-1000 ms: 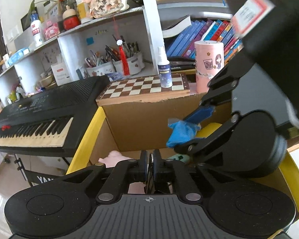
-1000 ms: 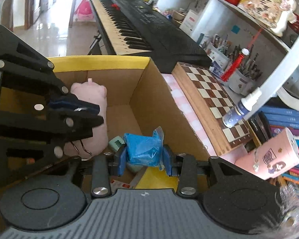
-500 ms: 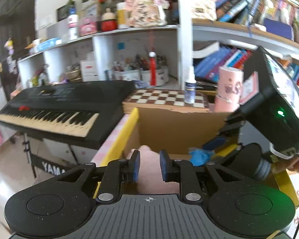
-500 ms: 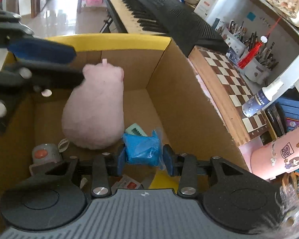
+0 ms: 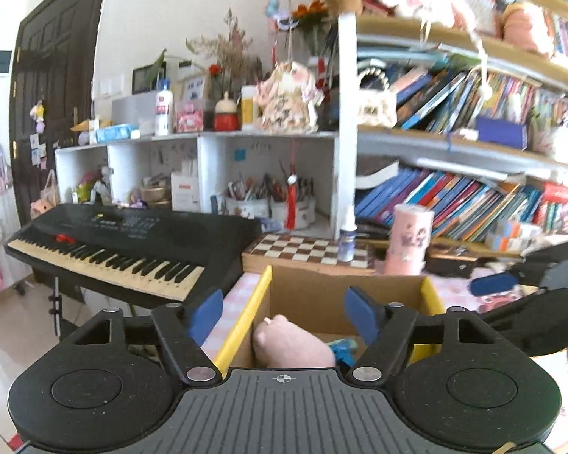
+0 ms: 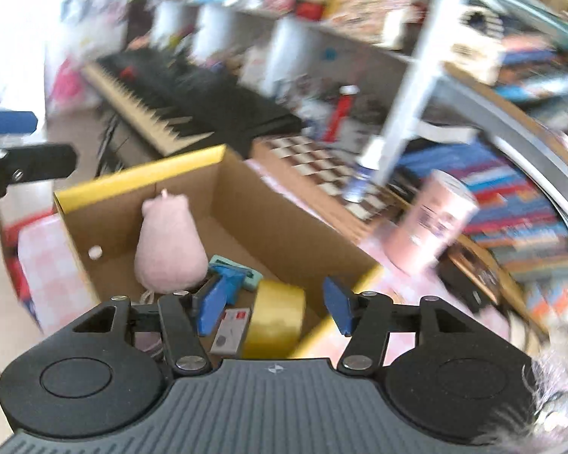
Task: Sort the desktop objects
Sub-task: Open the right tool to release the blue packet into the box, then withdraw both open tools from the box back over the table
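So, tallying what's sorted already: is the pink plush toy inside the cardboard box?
Yes, the pink plush toy sits inside the cardboard box, against its back wall.

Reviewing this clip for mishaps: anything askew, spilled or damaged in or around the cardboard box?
Nothing stands out. The pink plush, yellow tape roll and small items lie inside the cardboard box; the spray bottle stands upright on the chessboard.

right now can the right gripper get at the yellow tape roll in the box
Probably yes: the yellow tape roll lies uncovered in the open-topped cardboard box, just ahead of the right gripper, whose jaws are opening with nothing between them.
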The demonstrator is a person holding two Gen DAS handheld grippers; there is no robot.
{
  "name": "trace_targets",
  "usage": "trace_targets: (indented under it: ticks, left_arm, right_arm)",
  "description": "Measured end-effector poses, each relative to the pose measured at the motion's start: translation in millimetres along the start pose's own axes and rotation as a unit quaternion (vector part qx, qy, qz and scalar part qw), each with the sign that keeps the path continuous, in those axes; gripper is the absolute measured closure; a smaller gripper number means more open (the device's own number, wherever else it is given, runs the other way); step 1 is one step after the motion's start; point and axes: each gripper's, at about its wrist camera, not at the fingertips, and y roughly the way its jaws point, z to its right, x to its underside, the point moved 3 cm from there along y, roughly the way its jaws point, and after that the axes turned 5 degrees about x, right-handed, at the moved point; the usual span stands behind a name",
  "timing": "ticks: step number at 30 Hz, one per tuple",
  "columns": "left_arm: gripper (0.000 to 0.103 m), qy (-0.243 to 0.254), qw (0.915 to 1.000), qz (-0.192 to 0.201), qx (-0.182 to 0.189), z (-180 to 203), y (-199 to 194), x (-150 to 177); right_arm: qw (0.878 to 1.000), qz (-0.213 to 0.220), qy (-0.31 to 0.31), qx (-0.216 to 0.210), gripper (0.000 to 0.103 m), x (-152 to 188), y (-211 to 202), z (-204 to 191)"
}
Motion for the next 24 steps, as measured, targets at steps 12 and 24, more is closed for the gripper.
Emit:
trace_targets:
  ticks: [12,24]
  left_arm:
    - [0.024,0.006,0.9986,-0.008,0.052,16.0,-82.9,32.2]
    - [0.02,0.023,0.9967,-0.049,0.061,41.7,-131.5,87.4]
  right_arm:
    - [0.974,0.042,0.182,0.127,0.038,74.8,-141.3,-7.9]
    - [0.947,-0.006,0.254,0.195,0.032,161.2,-216.2,-52.7]
